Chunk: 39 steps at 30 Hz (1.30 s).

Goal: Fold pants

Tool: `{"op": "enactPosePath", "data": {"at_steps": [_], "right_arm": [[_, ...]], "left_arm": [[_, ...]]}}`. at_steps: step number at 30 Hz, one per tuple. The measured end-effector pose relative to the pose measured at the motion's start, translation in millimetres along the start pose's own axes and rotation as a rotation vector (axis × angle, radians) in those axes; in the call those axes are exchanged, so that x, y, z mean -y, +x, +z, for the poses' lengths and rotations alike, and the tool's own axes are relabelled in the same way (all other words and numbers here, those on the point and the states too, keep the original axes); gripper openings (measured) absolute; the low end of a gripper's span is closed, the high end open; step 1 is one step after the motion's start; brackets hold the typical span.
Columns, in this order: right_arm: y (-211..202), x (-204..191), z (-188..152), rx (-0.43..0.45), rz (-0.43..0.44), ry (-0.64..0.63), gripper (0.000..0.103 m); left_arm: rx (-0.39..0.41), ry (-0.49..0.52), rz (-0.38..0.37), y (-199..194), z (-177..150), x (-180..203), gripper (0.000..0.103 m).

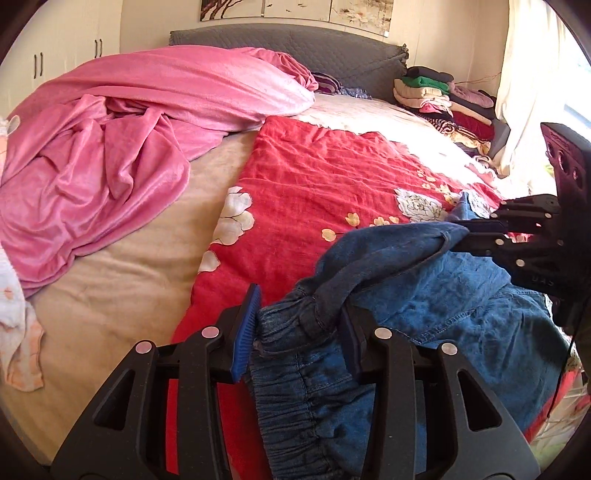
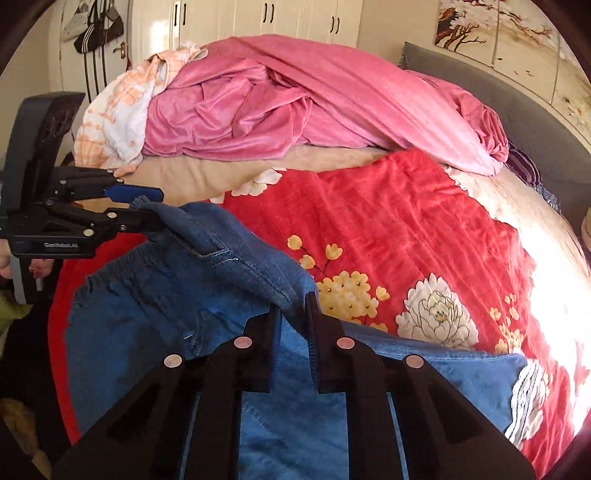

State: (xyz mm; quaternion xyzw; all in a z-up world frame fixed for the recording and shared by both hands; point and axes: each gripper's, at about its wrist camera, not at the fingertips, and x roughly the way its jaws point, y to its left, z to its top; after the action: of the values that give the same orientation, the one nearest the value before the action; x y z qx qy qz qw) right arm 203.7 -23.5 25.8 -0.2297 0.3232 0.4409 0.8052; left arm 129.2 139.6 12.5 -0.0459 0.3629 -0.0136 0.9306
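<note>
Blue denim pants (image 1: 443, 314) with an elastic waistband lie bunched on a red floral blanket (image 1: 314, 177) at the near side of the bed. My left gripper (image 1: 299, 328) is shut on a gathered bunch of the waistband, which fills the gap between its blue pads. My right gripper (image 2: 295, 314) is shut on a raised fold of the pants (image 2: 166, 295), lifting that edge off the blanket. In the left wrist view the right gripper (image 1: 461, 234) pinches the denim from the right. In the right wrist view the left gripper (image 2: 147, 206) grips the waistband at the far left.
A crumpled pink blanket (image 1: 110, 147) covers the far left of the bed. A stack of folded clothes (image 1: 436, 96) sits by the grey headboard (image 1: 295, 44). A white curtain (image 1: 532, 74) hangs at right. White wardrobes (image 2: 258, 14) stand behind the bed.
</note>
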Motion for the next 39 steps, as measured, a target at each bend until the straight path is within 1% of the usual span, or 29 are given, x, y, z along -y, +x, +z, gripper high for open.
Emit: {"op": "enactPosePath", "data": {"at_steps": [5, 10, 14, 20, 24, 28, 34, 36, 39], "right_arm": [[-35, -21, -20, 0.054, 0.002, 0.052, 0.012], [-58, -39, -41, 0.08, 0.021, 0.112, 0.012], [-72, -51, -53, 0.083, 0.026, 0.129, 0.012], [-87, -71, -67, 0.083, 0.051, 0.139, 0.012], [-88, -87, -78, 0.06, 0.072, 0.137, 0.012], [-84, -101, -88, 0.028, 0.1, 0.142, 0.012], [-76, -119, -103, -0.026, 0.13, 0.137, 0.012], [-68, -123, -108, -0.044, 0.128, 0.138, 0.012], [-60, -126, -112, -0.07, 0.133, 0.148, 0.012]], "left_arm": [[0.02, -0.018, -0.022, -15, -13, 7, 0.032], [0.052, 0.005, -0.029, -35, -25, 18, 0.032], [0.063, 0.011, -0.041, -49, -33, 25, 0.032], [0.081, 0.007, -0.039, -67, -46, 28, 0.032], [0.055, 0.001, -0.034, -72, -59, 27, 0.034], [0.049, -0.013, -0.031, -79, -72, 27, 0.034], [0.012, 0.037, 0.004, -79, -89, 30, 0.036], [-0.004, 0.038, 0.01, -76, -93, 30, 0.036], [-0.014, 0.025, -0.002, -75, -98, 27, 0.038]]}}
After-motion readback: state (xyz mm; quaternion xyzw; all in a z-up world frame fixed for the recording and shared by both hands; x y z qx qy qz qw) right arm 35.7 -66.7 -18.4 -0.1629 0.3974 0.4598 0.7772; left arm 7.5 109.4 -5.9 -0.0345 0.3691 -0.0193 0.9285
